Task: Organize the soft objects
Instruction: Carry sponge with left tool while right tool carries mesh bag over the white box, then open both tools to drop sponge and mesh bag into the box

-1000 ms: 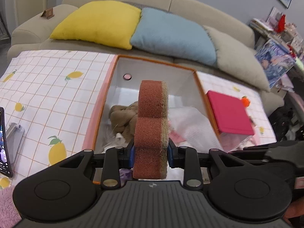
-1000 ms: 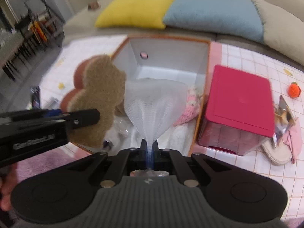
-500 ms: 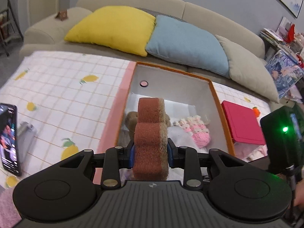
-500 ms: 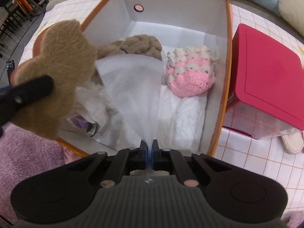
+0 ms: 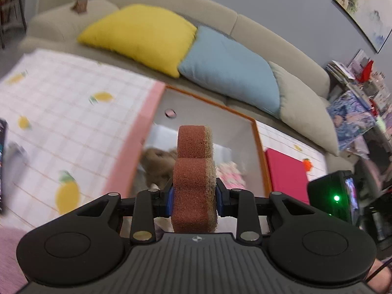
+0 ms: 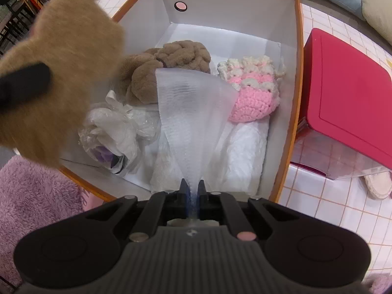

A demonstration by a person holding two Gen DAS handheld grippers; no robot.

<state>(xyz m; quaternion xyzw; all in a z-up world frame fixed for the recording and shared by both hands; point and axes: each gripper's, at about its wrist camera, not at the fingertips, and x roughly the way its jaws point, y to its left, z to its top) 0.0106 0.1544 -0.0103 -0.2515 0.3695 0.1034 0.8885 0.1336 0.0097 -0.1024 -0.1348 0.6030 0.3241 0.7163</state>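
Only right view: pink crochet [image 6: 252,98] clear | left view: sponge [image 5: 194,183] edge-on

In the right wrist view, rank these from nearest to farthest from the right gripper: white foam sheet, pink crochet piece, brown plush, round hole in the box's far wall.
1. White foam sheet: between the right gripper jaws, which are opening.
2. Pink crochet piece: right, mid-box.
3. Brown plush: left, slightly farther; close to the crochet, hard to call.
4. Round hole: far wall.
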